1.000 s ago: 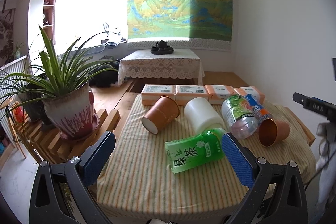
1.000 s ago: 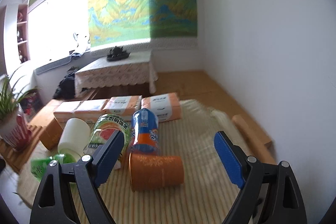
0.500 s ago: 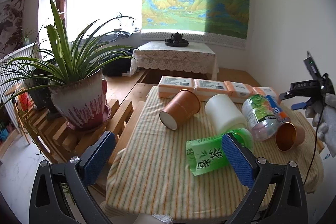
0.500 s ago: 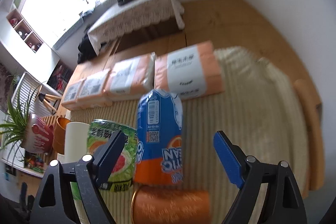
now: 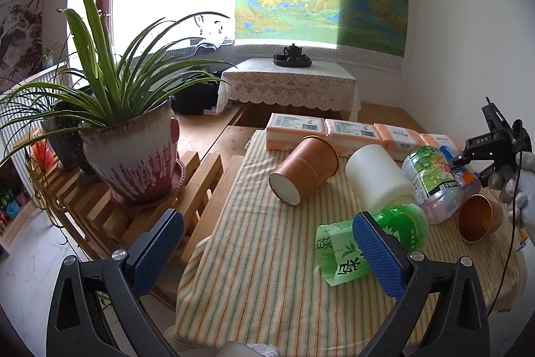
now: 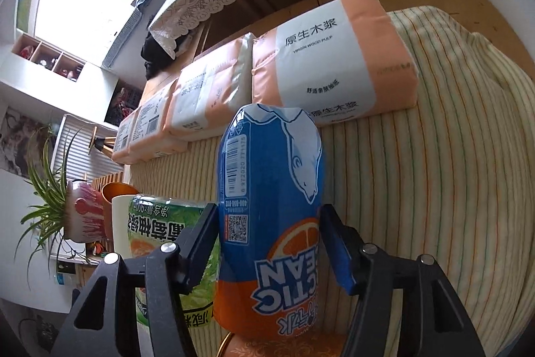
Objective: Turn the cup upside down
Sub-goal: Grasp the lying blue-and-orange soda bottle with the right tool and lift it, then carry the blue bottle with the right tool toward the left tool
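Left wrist view
Left gripper [image 5: 267, 250]: black frame with blue-padded fingers, jaws spread wide and holding nothing, hovering over the near edge of the table.
Table [image 5: 254, 283]: covered by a cream cloth with thin green and orange stripes.
Large cup [image 5: 303, 169]: brown paper cup lying on its side, white base turned toward the camera, mouth toward the tissue packs.
Small cup [image 5: 478, 218]: copper-coloured cup lying on its side at the right of the table, open mouth facing the camera, just beside the clear bottle.
White cylinder [image 5: 379, 179]: plain white container lying on its side between the large cup and the clear bottle.
Green bottle [image 5: 367, 243]: green tea bottle lying down, partly behind the left gripper's right finger.
Clear bottle [image 5: 431, 179]: clear plastic bottle with a green fruit label, lying on its side.
Tissue packs [image 5: 344, 136]: row of orange and white packs along the far edge.
Potted plant [image 5: 130, 153]: long-leaved plant in a white and red pot on a wooden slat stand, left of the table.
Right gripper [image 5: 481, 156]: black tool held by a white-gloved hand [image 5: 518, 186], above the small cup.

Right wrist view
Right gripper [image 6: 267, 243]: jaws set on either side of the blue and orange soda bottle [image 6: 267, 209], touching or nearly touching its sides; I cannot tell whether they pinch it.
Small cup [image 6: 277, 348]: only its copper rim shows at the bottom edge, below the soda bottle.
Clear bottle [image 6: 157, 230]: lies just left of the soda bottle, behind the left finger.
Tissue packs [image 6: 331, 62]: beyond the soda bottle's far end.
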The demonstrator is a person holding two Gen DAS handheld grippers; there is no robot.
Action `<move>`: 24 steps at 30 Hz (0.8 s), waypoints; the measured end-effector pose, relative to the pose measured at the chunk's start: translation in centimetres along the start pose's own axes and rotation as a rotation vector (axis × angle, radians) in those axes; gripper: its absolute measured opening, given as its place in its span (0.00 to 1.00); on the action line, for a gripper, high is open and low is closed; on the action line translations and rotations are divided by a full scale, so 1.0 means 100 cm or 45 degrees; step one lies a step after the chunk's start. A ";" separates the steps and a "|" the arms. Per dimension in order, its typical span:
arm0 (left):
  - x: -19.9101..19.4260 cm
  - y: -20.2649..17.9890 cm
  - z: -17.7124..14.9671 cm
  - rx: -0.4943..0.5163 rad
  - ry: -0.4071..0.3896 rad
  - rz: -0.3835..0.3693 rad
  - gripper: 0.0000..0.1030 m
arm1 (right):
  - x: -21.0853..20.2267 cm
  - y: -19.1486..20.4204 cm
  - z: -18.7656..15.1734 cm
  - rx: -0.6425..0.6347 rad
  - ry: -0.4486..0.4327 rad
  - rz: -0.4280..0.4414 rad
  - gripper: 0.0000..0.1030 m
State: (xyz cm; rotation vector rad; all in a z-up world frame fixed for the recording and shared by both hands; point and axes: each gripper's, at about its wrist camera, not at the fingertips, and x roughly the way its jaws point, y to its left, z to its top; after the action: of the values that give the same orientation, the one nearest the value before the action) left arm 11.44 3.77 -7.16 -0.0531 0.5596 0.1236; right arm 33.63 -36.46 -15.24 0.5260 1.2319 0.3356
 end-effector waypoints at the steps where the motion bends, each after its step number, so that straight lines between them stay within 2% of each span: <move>1: 0.001 0.000 0.000 -0.001 0.002 -0.001 0.99 | -0.003 -0.001 0.002 -0.003 -0.006 -0.005 0.55; 7: -0.003 -0.006 0.001 0.013 -0.004 -0.008 0.99 | -0.026 0.004 0.005 -0.045 -0.055 0.004 0.54; 15: -0.013 -0.014 0.000 0.024 -0.018 -0.033 0.99 | -0.059 0.013 -0.014 -0.111 -0.088 -0.001 0.54; 21: -0.028 -0.022 0.001 0.047 -0.035 -0.055 0.99 | -0.110 0.045 -0.036 -0.198 -0.185 0.056 0.54; 24: -0.031 -0.025 0.003 0.070 0.003 -0.104 0.99 | -0.120 0.070 -0.058 -0.316 -0.159 0.076 0.54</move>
State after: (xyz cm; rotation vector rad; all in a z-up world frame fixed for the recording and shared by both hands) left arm 9.30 0.98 -5.20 -0.0227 0.5619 0.0284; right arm 24.69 -35.64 -3.14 0.3640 1.0381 0.4917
